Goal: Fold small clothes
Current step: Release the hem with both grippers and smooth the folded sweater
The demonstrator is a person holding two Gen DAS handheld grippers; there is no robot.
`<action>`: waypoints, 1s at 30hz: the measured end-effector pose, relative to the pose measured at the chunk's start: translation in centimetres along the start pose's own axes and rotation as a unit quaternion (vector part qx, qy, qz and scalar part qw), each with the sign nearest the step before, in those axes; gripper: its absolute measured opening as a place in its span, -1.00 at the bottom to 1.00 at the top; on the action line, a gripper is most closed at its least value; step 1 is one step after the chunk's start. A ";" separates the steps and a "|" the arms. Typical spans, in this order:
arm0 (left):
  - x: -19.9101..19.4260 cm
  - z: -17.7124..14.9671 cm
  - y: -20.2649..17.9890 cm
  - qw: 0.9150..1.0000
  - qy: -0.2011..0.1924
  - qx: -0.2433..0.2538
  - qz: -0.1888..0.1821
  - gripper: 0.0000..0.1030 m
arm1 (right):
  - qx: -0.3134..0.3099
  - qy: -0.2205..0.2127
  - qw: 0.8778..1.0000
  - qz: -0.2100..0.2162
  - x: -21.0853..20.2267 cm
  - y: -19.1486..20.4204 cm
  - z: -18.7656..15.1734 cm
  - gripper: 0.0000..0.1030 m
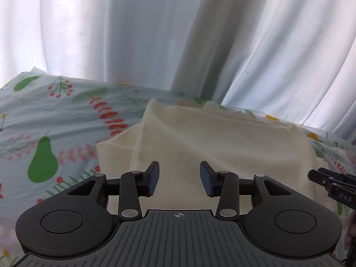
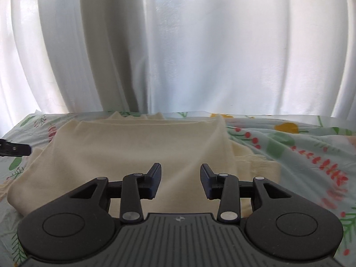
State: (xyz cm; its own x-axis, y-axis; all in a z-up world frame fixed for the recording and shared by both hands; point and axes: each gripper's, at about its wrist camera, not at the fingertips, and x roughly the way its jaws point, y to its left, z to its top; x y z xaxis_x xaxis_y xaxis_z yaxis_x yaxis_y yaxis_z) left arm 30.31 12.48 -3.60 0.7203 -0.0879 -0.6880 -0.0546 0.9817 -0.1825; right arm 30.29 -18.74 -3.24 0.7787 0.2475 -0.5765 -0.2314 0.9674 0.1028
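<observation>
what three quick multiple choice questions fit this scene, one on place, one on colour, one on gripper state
1. Where does the garment lie?
A. on the floral sheet
B. hanging on the curtain
C. inside a basket

2. What colour is the garment?
A. red
B. cream
C. navy

3. How do the left gripper and right gripper stand?
A. both shut on cloth
B. one open, one shut
C. both open, holding nothing

Answers: 1 A, cloth rests folded on the printed sheet; 2 B, pale cream in both views; 3 C, a clear gap shows between each pair of fingers.
</observation>
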 end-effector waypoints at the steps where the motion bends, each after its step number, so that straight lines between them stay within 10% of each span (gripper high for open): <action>1: 1.2 -0.1 -0.5 1.000 0.014 0.001 0.001 -0.17 | -0.005 0.010 1.000 0.004 1.0 0.6 -0.1 -0.31; 10: 5.0 -0.3 -1.0 0.999 0.031 0.002 0.043 -0.25 | -0.029 0.011 0.994 -0.108 5.1 -0.9 -0.6 -0.53; 14: 4.4 0.3 -1.0 0.998 0.050 -0.016 0.036 -0.27 | 0.004 0.030 0.995 -0.092 4.6 -1.3 0.5 -0.52; 22: 4.1 0.7 -3.3 0.999 0.048 -0.005 0.001 -0.23 | -0.060 0.035 0.993 0.100 4.3 6.9 -0.3 -0.51; 30: 5.0 0.1 -2.7 0.998 0.059 -0.003 0.006 -0.20 | -0.095 0.007 0.995 0.032 8.2 7.0 0.1 -0.58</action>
State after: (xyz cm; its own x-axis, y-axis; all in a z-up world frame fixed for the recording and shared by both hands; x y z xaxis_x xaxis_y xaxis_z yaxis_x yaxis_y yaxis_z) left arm 34.18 9.38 -6.46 0.6335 -0.0965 -0.7677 -0.0659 0.9819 -0.1778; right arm 35.08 -9.95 -7.15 0.7505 0.3059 -0.5859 -0.3875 0.9217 -0.0151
